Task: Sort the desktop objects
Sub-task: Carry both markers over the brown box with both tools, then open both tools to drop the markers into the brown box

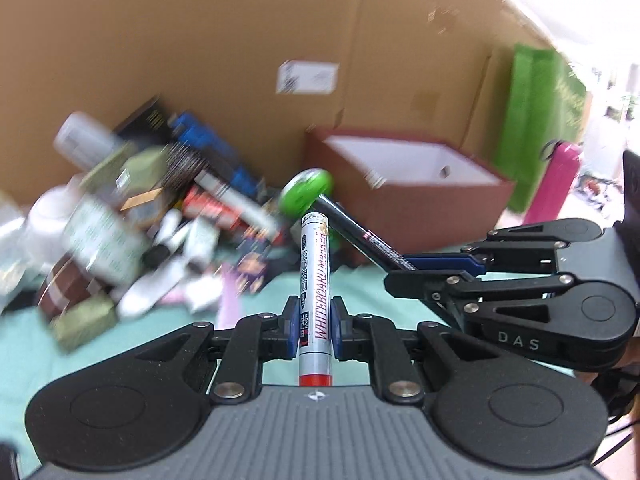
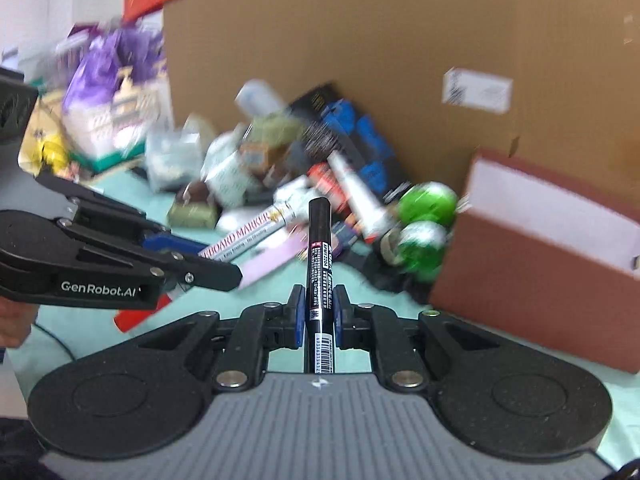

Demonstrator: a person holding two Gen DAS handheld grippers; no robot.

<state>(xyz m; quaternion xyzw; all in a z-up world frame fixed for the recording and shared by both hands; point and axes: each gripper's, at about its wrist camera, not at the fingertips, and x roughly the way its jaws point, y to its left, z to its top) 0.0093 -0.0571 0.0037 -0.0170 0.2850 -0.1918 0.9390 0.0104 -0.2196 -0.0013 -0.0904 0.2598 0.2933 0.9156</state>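
The left gripper (image 1: 315, 326) was clamped on a silver whiteboard marker (image 1: 314, 288), and the right gripper (image 2: 319, 316), just beside it, was clenched on a black marker (image 2: 319, 276). Both pens were held above the teal tabletop (image 1: 100, 344), near the open brown box (image 1: 412, 184). A blurred heap of clutter (image 1: 132, 208) lay left of that box, against the cardboard wall (image 1: 220, 40) behind it.
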